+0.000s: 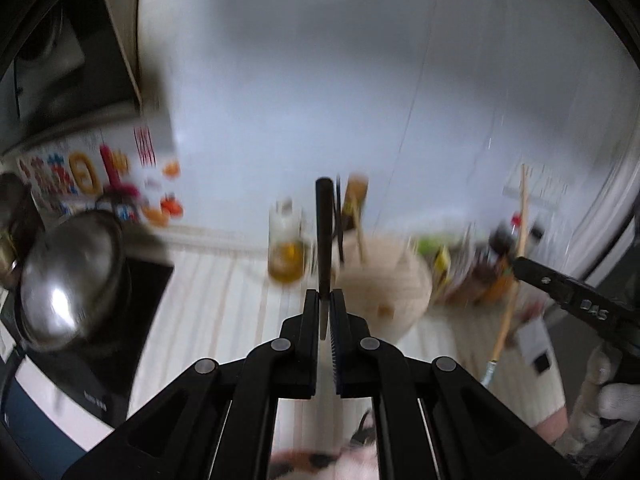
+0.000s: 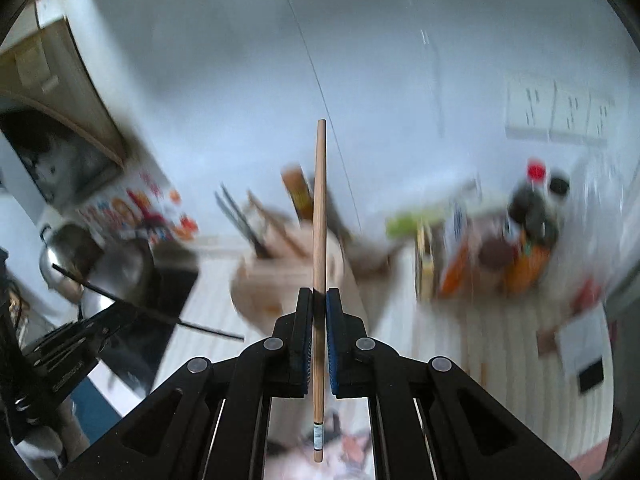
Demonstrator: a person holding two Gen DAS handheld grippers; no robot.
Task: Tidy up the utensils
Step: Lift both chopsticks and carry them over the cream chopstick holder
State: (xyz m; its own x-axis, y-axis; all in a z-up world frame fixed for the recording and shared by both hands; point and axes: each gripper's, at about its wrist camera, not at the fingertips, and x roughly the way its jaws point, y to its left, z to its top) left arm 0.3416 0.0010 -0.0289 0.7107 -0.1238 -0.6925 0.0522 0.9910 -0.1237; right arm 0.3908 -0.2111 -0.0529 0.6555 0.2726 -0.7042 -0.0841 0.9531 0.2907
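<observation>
The left hand-held gripper is clamped on a dark chopstick, the right hand-held gripper on a wooden chopstick; both are held above the surface, near the beige utensil holder toward its back edge

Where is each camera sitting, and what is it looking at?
Left wrist: on the left gripper, facing the beige utensil holder; its jaws clamp a thin black chopstick; a white-gloved hand shows.
Right wrist: on the right gripper, clamping a light wooden chopstick.
Both share the holder, the shiny steel pot and each other's gripper.
</observation>
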